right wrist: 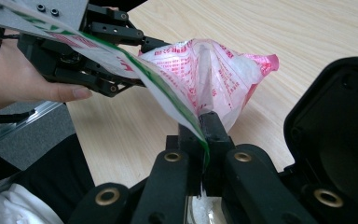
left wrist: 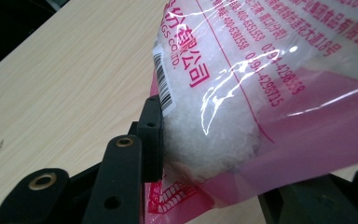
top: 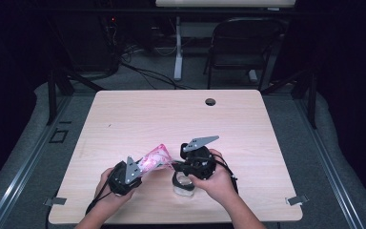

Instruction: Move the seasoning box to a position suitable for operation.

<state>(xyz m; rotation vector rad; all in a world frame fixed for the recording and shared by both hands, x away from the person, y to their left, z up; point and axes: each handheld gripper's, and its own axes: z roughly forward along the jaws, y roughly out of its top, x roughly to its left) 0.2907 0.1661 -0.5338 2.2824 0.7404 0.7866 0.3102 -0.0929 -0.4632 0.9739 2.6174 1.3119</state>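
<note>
In the centre of the high view you see the pale wooden desk [top: 138, 114], with a round cable hole [top: 210, 101] near its far edge, right of centre. At the upper right stands a dark folding chair [top: 240, 47] on grey carpet. Black cables [top: 145, 71] trail across the floor at upper centre, beside a white post [top: 178, 47]. Small metal brackets [top: 296, 200] clip the desk's lower corners.
</note>
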